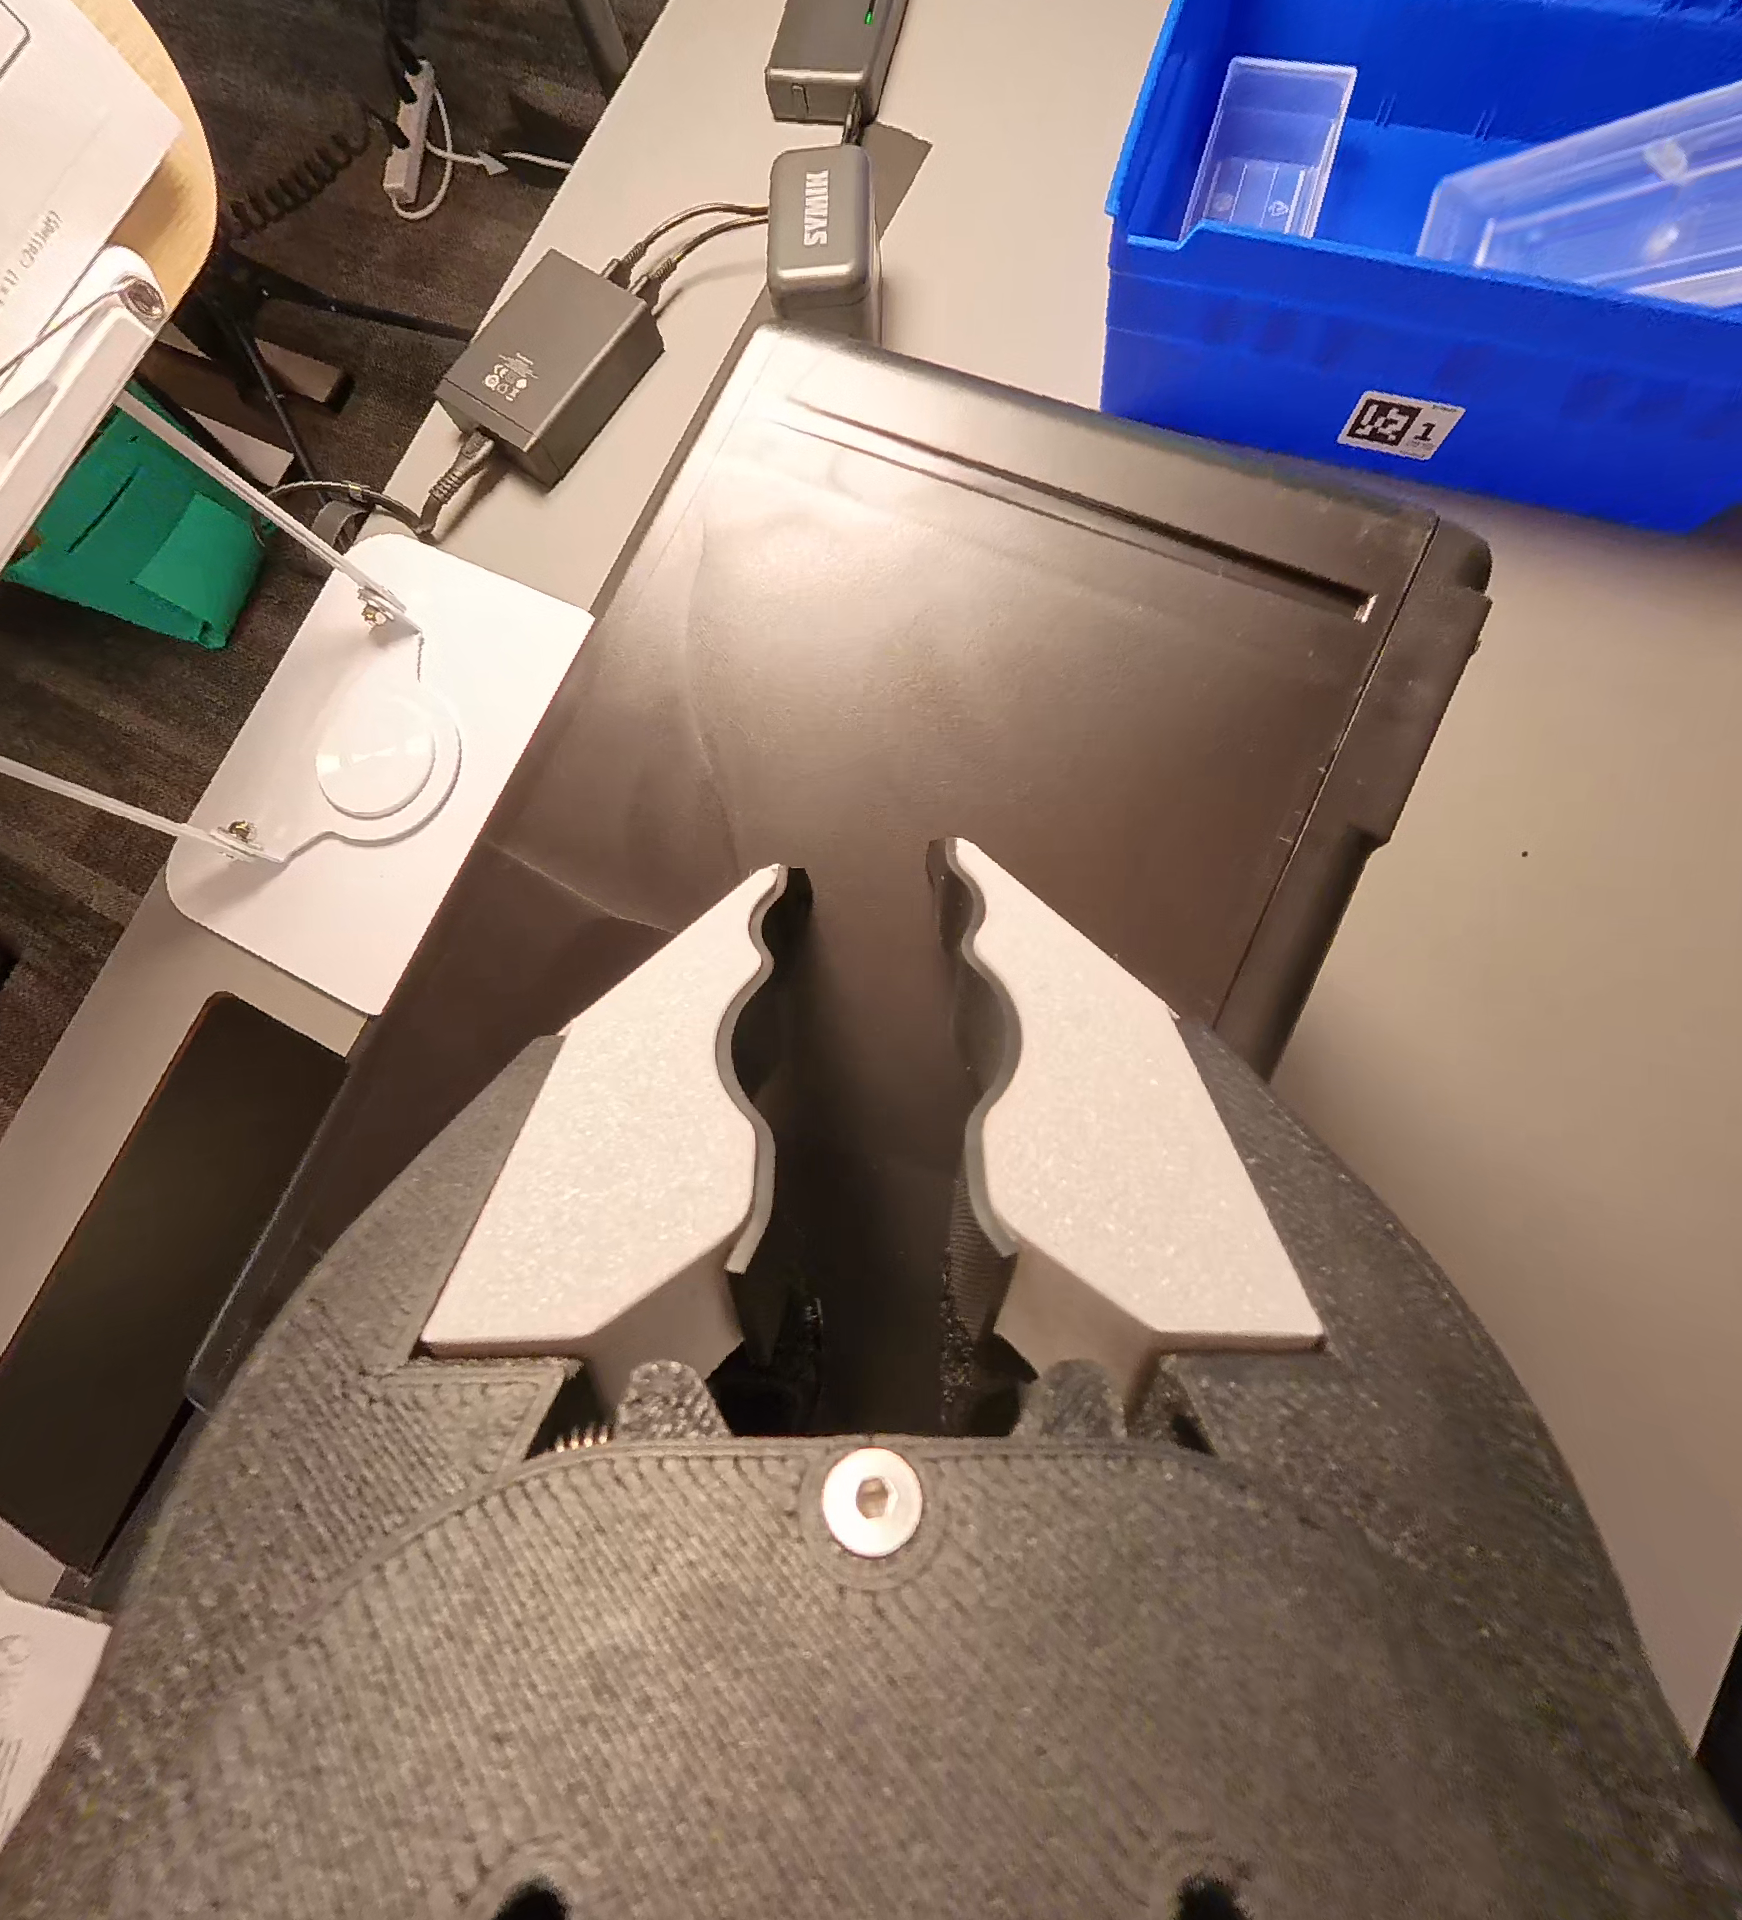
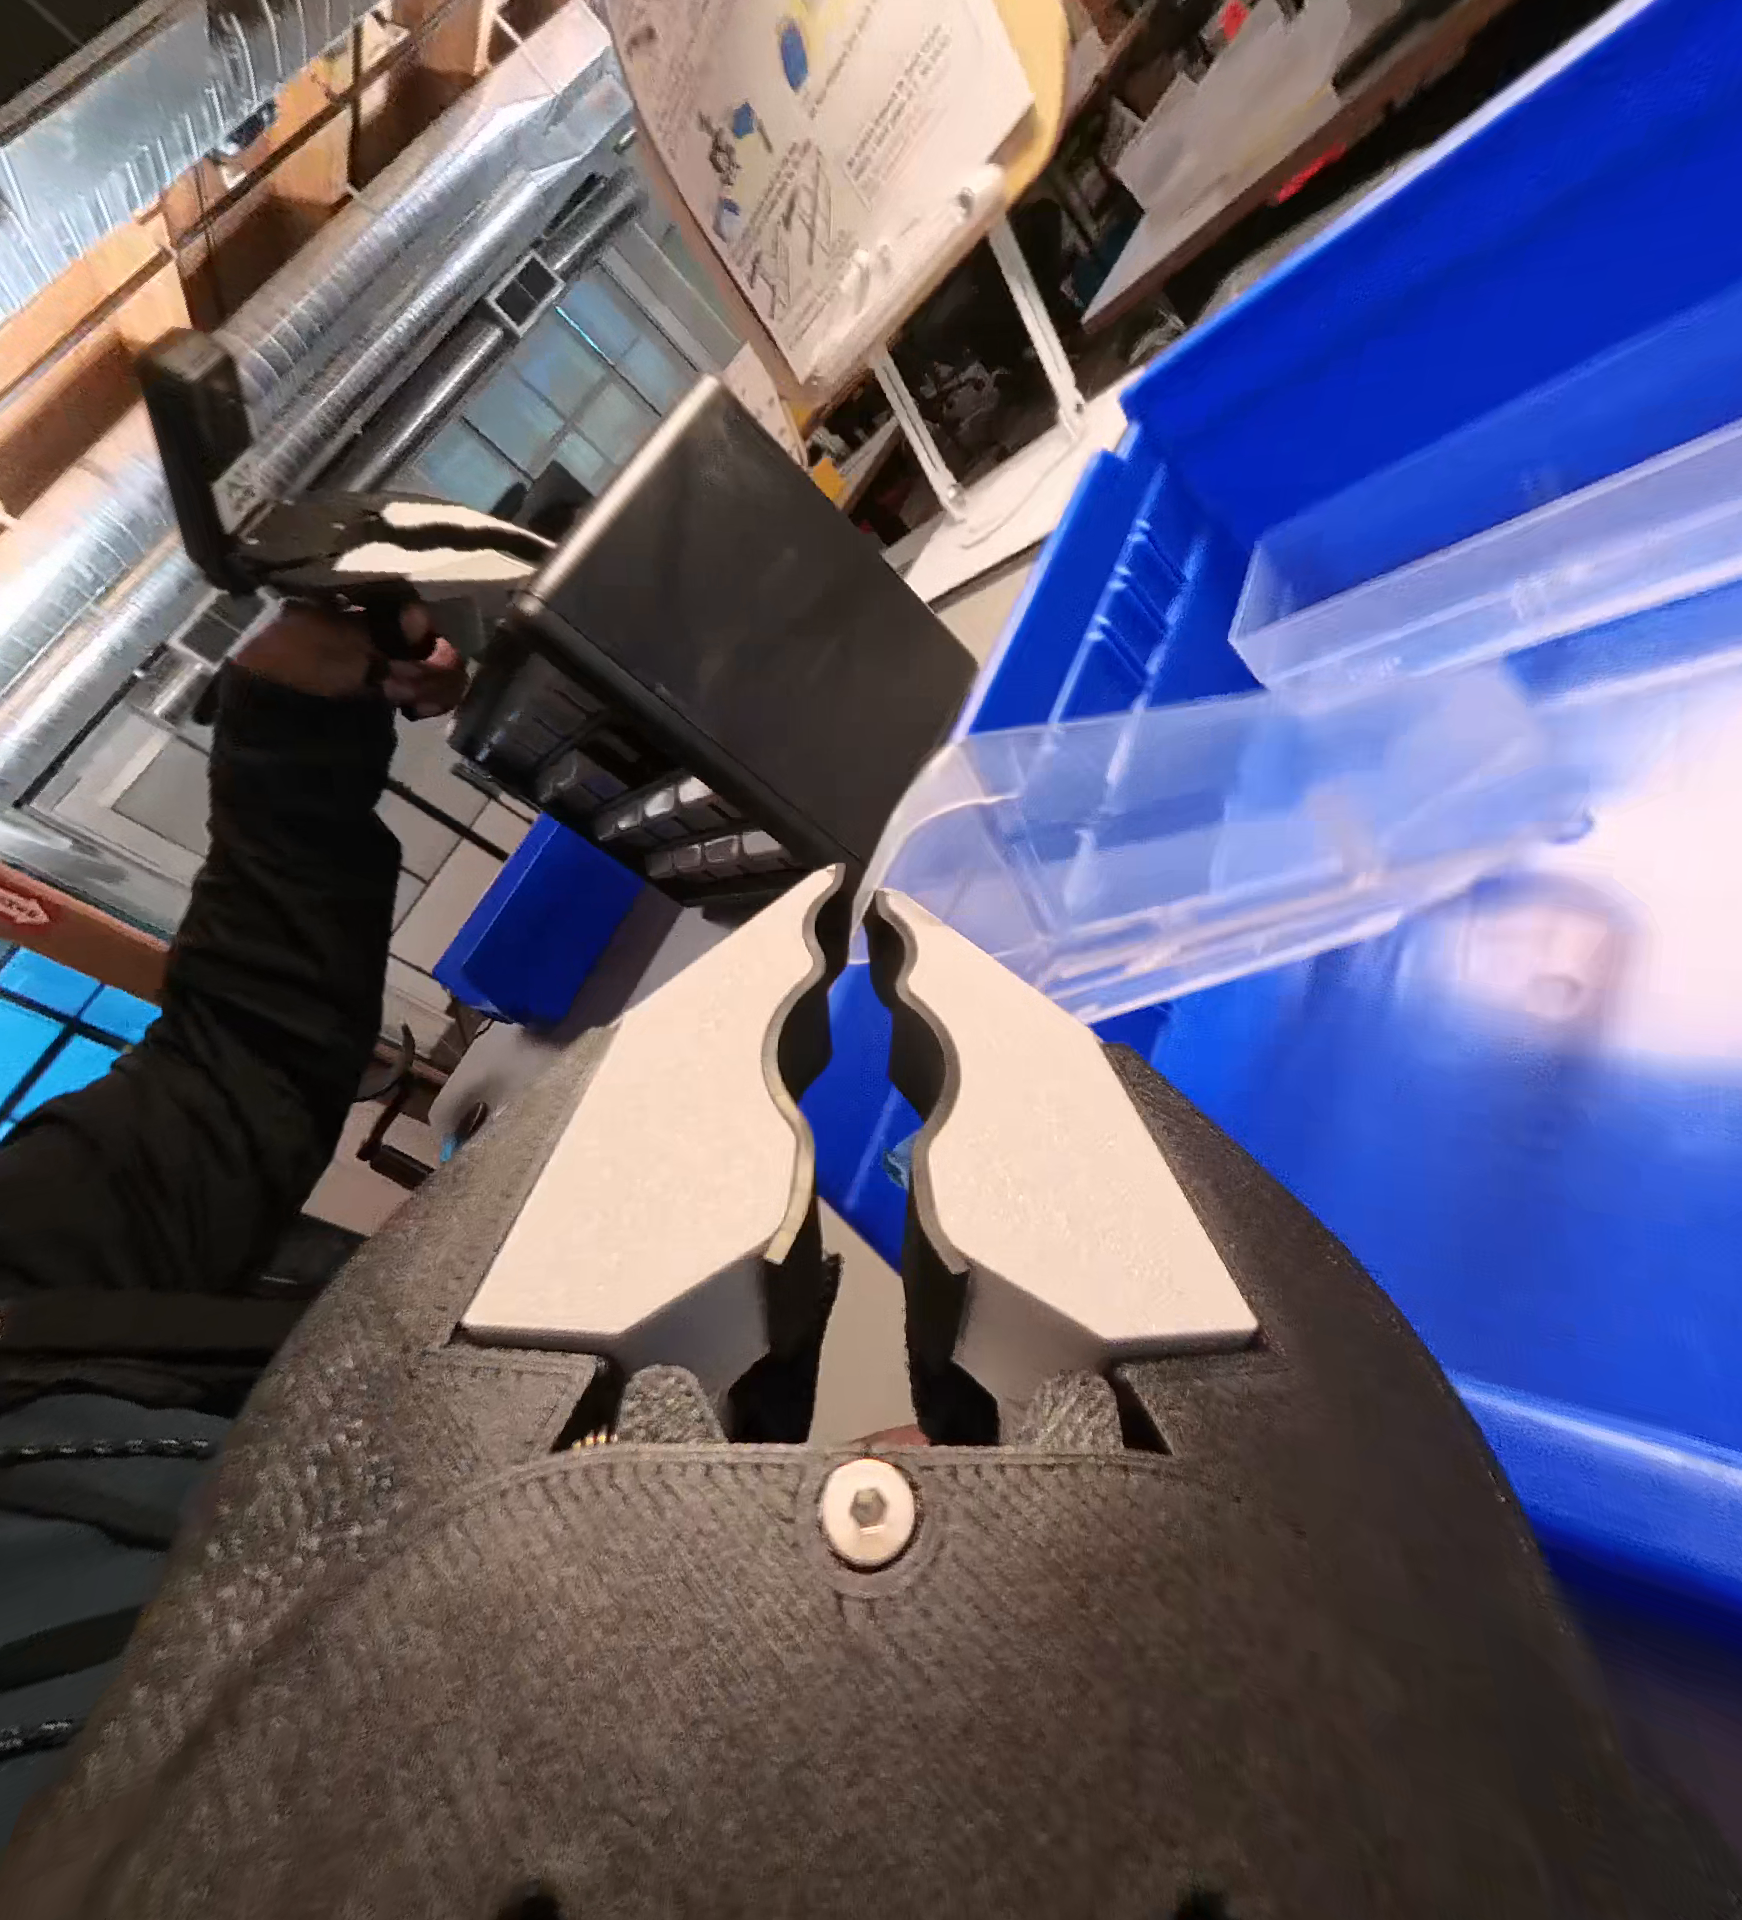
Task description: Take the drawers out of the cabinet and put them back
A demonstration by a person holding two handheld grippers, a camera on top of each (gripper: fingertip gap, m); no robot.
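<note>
The right claw was clamped on the lip of a clear drawer, holding it over the blue bin, which held two more clear drawers (one blurred). The left claw, fingers apart and gripping nothing, rested over the top of the black cabinet on the bench.

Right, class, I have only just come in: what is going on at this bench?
A person works two handheld grippers. The right gripper pinches the front lip of a clear plastic drawer over a blue bin, where other clear drawers lie. The left gripper, fingers apart, rests over the top of the black cabinet, apparently steadying it.
</note>
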